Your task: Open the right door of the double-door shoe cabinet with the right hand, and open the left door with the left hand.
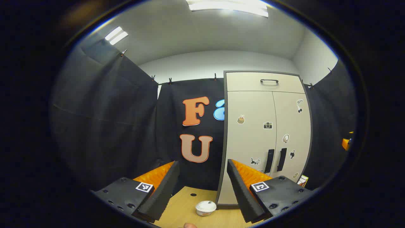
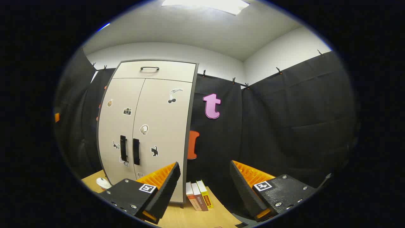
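A pale shoe cabinet with a dark frame stands on the wooden table, both doors closed. Two black vertical handles sit side by side at the middle seam: the left door's handle and the right door's handle. In the right gripper view the same cabinet stands at the left, with its left handle and right handle. My left gripper is open, well short of the cabinet and left of its doors. My right gripper is open too, aimed right of the cabinet at the black cloth.
A drawer with a black handle tops the cabinet. A small white bowl sits on the wooden table left of the cabinet's foot. Three books lean against the cabinet's right side. Black cloth walls close in all around.
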{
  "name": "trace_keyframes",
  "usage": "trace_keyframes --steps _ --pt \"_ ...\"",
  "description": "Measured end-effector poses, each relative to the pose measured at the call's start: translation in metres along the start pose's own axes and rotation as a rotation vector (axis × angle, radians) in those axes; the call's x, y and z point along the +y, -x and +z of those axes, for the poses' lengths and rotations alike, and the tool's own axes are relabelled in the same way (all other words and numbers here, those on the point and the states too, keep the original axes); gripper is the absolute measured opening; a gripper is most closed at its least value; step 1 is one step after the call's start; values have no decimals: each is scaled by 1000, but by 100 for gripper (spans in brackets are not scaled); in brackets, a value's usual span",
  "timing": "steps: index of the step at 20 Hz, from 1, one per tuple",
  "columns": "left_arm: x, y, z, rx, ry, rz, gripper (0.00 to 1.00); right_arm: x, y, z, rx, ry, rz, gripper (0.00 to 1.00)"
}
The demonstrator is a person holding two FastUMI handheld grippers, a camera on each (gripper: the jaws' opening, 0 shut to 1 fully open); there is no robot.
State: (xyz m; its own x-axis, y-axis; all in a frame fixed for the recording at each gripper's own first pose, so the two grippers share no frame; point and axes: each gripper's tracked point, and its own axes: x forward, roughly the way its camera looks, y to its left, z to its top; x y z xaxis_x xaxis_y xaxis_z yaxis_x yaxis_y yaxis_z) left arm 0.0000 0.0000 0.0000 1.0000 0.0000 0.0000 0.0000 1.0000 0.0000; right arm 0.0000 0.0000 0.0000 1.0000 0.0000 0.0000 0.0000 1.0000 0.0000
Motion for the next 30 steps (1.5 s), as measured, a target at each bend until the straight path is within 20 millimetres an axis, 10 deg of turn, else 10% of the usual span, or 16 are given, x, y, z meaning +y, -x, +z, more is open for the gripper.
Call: trace_keyframes --steps 16,30 --pt "14 -2 3 -8 -2 -14 97 14 2 2 16 12 -12 96" --pt "42 -6 -9 11 -20 -4 96 91 -28 -8 40 3 69 100"
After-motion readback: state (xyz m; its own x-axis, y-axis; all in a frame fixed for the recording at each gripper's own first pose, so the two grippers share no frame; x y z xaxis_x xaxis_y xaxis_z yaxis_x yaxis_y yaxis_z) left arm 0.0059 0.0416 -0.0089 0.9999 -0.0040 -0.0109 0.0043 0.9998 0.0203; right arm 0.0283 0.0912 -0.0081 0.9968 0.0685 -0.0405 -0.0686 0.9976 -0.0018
